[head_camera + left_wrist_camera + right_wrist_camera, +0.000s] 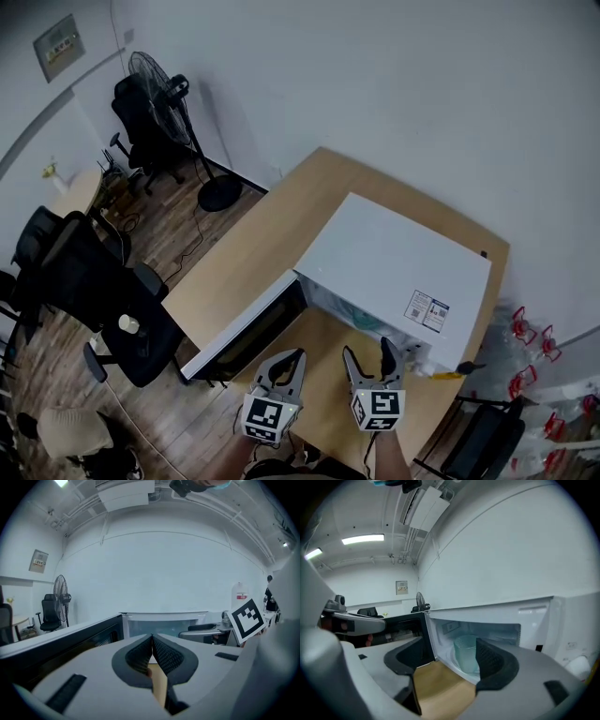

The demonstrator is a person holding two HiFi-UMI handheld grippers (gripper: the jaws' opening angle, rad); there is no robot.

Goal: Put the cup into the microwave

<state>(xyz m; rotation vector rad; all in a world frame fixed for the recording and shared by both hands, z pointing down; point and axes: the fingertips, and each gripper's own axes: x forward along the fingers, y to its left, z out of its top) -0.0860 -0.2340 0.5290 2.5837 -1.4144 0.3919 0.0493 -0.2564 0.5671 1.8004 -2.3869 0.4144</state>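
Cup (466,654) stands upright inside the microwave (534,620), at centre of the right gripper view. Door (246,330) hangs open, lower left of the head view. Right claw (450,662): jaws apart, empty, just short of the opening. Left claw (152,652): jaws together, nothing held. Cup looks like translucent plastic; judged light, thin-walled, slippery. If moved, take it mid-wall, gently.
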